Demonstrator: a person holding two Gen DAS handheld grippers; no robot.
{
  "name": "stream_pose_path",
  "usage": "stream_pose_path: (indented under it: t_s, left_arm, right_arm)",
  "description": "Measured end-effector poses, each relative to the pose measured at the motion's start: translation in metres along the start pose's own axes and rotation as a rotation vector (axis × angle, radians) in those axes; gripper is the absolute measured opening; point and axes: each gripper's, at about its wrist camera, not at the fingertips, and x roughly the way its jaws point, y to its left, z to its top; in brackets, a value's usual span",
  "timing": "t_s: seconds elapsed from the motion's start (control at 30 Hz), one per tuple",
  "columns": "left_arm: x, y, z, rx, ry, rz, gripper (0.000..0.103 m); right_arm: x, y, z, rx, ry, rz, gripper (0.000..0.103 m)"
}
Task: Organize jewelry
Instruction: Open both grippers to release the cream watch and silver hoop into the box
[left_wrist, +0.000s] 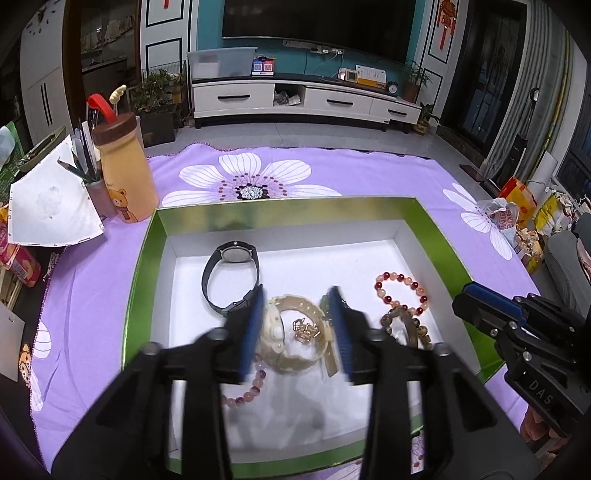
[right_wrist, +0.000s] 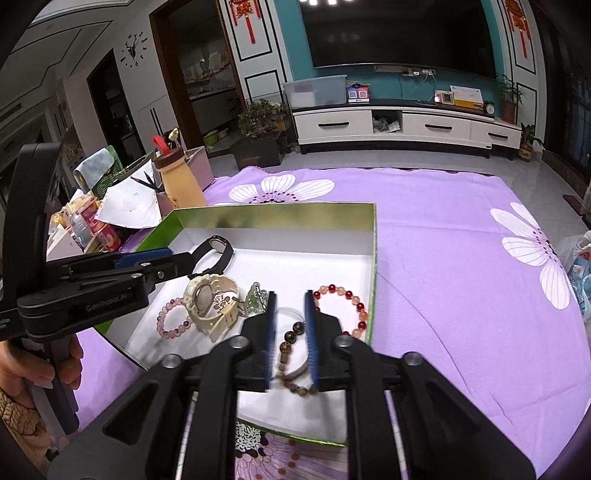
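A green box (left_wrist: 288, 208) (right_wrist: 280, 216) with a white floor holds the jewelry. In it lie a black watch (left_wrist: 236, 254) (right_wrist: 218, 243), a cream watch (left_wrist: 295, 363) (right_wrist: 207, 299) with a gold charm (left_wrist: 304, 328), a pink bead bracelet (left_wrist: 255, 384) (right_wrist: 159, 318), a red bead bracelet (left_wrist: 378, 288) (right_wrist: 360, 306) and a brown bead bracelet (left_wrist: 417, 325) (right_wrist: 290, 336). My left gripper (left_wrist: 297, 299) (right_wrist: 184, 260) hangs open above the cream watch. My right gripper (right_wrist: 290, 297) (left_wrist: 463, 295) is narrowly open over the brown bracelet and a clear bangle (right_wrist: 290, 311). A sparkling brooch (left_wrist: 252, 192) lies on the cloth behind the box.
The box sits on a purple flowered cloth (right_wrist: 443, 258). At the left stand a bear bottle (left_wrist: 125, 173), a pen cup (left_wrist: 98, 192), papers and snack packs. Bags (left_wrist: 517, 206) crowd the cloth's right edge. A person's hand (right_wrist: 37, 369) holds the left gripper's handle.
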Motion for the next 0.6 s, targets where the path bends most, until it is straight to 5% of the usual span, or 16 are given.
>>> stream_pose_path:
  t_s: [0.27, 0.6]
  left_arm:
    - [-0.032, 0.008, -0.004, -0.025, -0.046, 0.019, 0.068]
    - [-0.082, 0.033, -0.043, -0.100, -0.076, 0.040, 0.071]
  right_arm:
    - [-0.027, -0.008, -0.006, 0.040, -0.032, -0.005, 0.034]
    - [-0.064, 0.000, -0.030, 0.027, -0.037, 0.055, 0.045]
